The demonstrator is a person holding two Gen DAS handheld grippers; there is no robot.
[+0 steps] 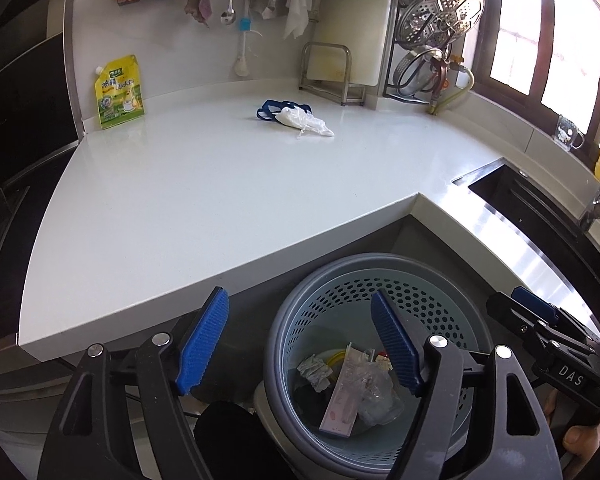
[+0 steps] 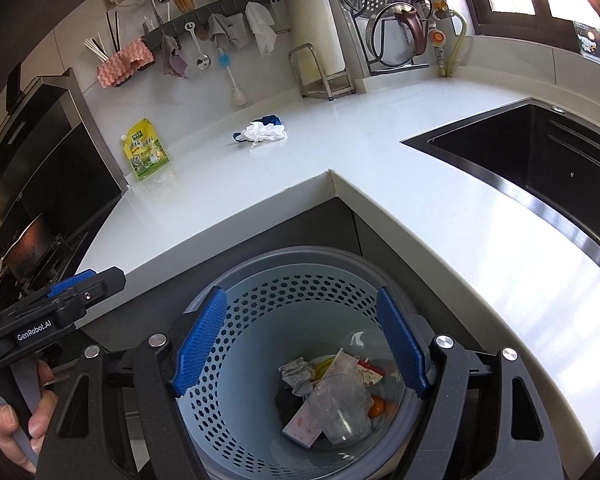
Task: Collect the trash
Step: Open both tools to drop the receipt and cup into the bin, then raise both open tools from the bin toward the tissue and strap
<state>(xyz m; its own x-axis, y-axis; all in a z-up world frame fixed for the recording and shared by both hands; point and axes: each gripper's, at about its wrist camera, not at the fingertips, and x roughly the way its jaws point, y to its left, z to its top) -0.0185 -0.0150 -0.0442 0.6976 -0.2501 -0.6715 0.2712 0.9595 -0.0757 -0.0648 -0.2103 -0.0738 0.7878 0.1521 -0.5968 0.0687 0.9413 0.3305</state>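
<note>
Trash bin [image 2: 300,360] holds wrappers, clear cup [image 2: 340,408]; left gripper [image 1: 300,344] and right gripper [image 2: 300,344] above it, fingers spread, empty. White wad [image 1: 306,121] far on tabletop [image 1: 204,200].

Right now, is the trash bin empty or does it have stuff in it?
Partly filled: the bin holds crumpled paper, a clear plastic cup and wrappers at the bottom.

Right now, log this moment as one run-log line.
left gripper: jaws open, empty | right gripper: jaws open, empty | bin: holds trash, under both | left on counter: white wad, yellow pouch
</note>
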